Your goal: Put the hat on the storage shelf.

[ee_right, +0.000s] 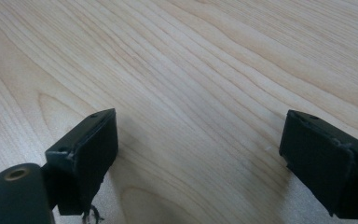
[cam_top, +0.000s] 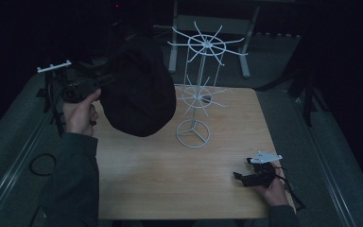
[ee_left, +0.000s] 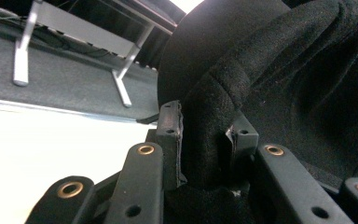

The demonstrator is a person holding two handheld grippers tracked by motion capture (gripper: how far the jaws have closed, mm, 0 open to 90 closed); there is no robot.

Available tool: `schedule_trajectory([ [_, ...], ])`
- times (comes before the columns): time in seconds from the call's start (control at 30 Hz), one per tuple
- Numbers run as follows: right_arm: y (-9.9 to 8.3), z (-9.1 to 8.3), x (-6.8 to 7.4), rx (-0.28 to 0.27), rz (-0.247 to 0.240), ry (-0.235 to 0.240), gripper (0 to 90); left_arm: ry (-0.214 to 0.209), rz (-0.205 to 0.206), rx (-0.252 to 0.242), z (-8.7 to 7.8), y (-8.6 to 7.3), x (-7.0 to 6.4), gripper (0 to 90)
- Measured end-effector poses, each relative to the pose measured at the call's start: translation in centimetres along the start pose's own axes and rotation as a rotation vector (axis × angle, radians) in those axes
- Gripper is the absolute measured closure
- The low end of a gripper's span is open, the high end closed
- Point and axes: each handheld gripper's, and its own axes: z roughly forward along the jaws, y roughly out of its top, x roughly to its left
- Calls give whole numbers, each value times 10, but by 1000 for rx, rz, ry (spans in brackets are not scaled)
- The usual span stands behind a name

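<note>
A black felt hat hangs in the air over the table's left side, held up by my left gripper. In the left gripper view that gripper is shut on a thick fold of the hat at its brim. A white wire display stand with spoke arms at two levels stands on the table's far middle, just right of the hat. My right gripper rests low near the table's front right corner. Its jaws are spread wide with only bare wood between them in the right gripper view.
The wooden table lies between grey carpeted floor on both sides. A metal-legged desk frame stands behind the stand. A dark ring of cable lies on the floor at left.
</note>
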Motion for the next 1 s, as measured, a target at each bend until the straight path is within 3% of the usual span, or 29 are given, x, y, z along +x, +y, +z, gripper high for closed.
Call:
schedule_trajectory([
  [0.13, 0, 0, 0, 0, 0, 0, 113, -7, -6, -4, 1, 1, -1, 734],
  [0.57, 0, 0, 0, 0, 1, 0, 113, -51, -102, -43, 7, 5, 3, 733],
  [1.0, 0, 0, 0, -1, 2, -2, 113, -44, -100, -56, 13, 14, -2, 731],
])
